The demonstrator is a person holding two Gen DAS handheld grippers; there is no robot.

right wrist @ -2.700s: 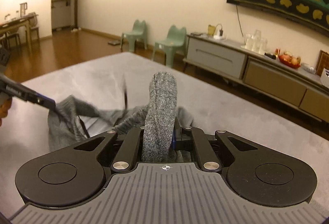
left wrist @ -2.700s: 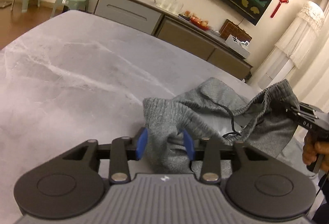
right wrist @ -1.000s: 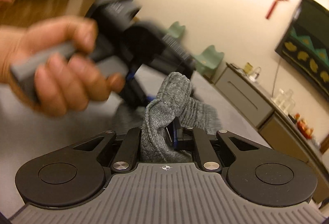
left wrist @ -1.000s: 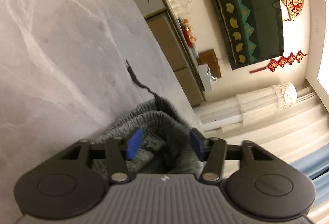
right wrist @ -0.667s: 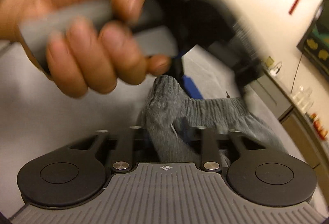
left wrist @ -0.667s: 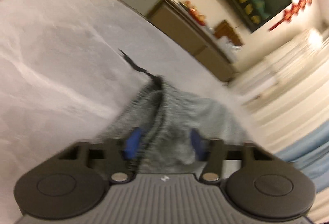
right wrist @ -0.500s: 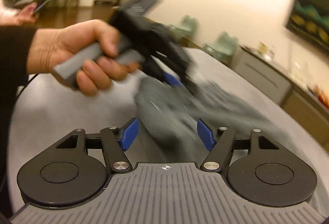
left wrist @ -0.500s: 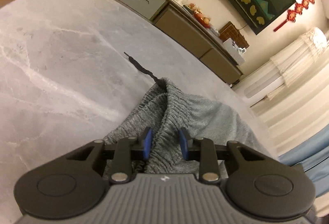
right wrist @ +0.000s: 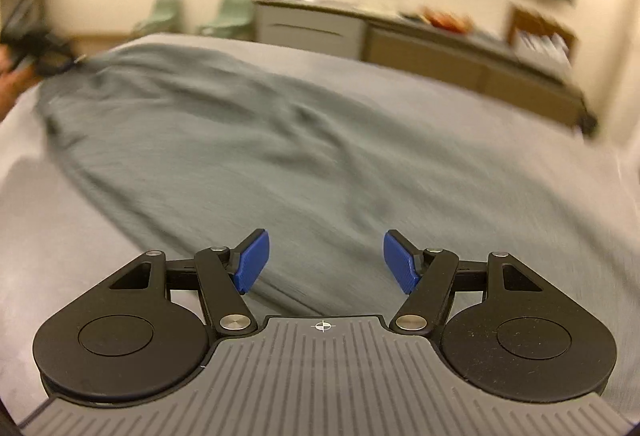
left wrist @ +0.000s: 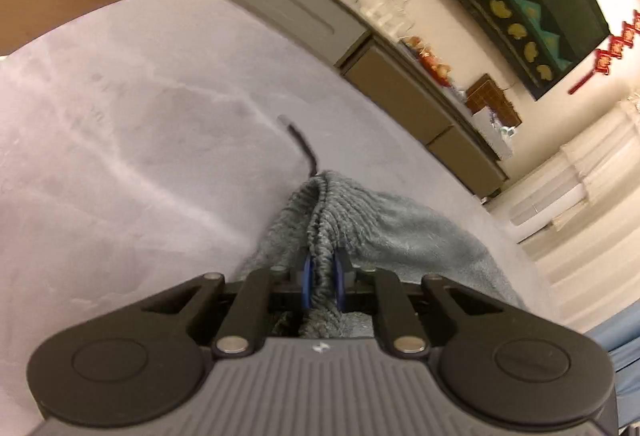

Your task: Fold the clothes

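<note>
Grey sweatpants (right wrist: 224,139) lie stretched out over the grey marbled table (right wrist: 500,171) in the right wrist view. My left gripper (left wrist: 321,278) is shut on the ribbed waistband of the sweatpants (left wrist: 332,211), and a black drawstring (left wrist: 302,143) trails onto the table (left wrist: 120,139) beyond it. My right gripper (right wrist: 326,260) is open and empty just above the near end of the sweatpants. The left gripper also shows blurred at the far left of the right wrist view (right wrist: 60,57), at the far end of the garment.
A long sideboard (left wrist: 360,47) with glasses and fruit stands along the wall behind the table, with two green chairs (right wrist: 200,15) beside it. White curtains (left wrist: 580,175) hang at the right. The table's far edge runs in front of the sideboard.
My right gripper let go of the grey cloth, opened and pulled back. My left gripper closed on the waistband and drew away, so the sweatpants now lie stretched between the two.
</note>
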